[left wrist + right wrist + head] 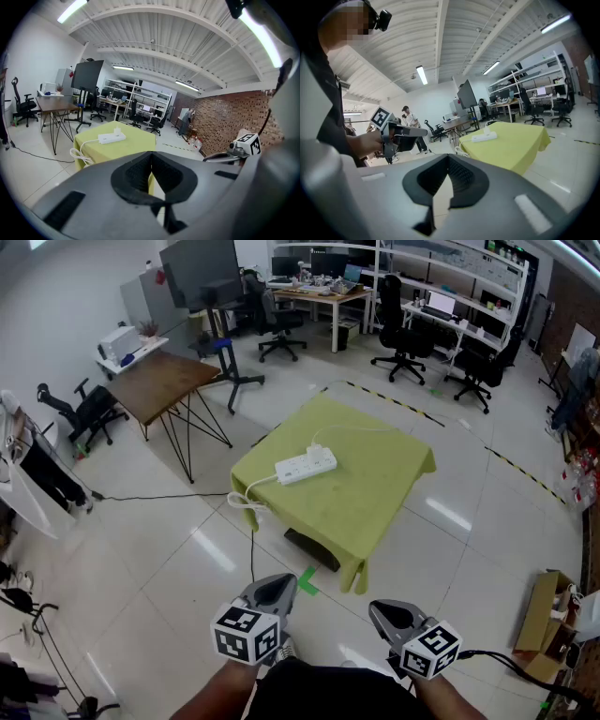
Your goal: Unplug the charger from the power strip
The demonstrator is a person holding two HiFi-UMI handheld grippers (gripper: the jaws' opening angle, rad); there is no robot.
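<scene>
A white power strip (306, 466) lies on a small table under a yellow-green cloth (375, 493), a few steps ahead of me. A white charger (317, 450) stands plugged into its far side, and its thin cord runs off to the right. The strip's own white cable (246, 502) hangs coiled over the table's left edge. My left gripper (272, 592) and right gripper (389, 615) are held low in front of my body, far short of the table. Both are shut with nothing in them. The power strip (111, 138) shows small in the left gripper view, and the power strip (484, 137) does too in the right gripper view.
A wooden table on thin legs (169, 381) stands to the left, with office chairs and desks (412, 315) behind. A dark flat object (314, 549) lies under the covered table beside a green floor mark (307, 582). A cardboard box (544, 624) sits at right.
</scene>
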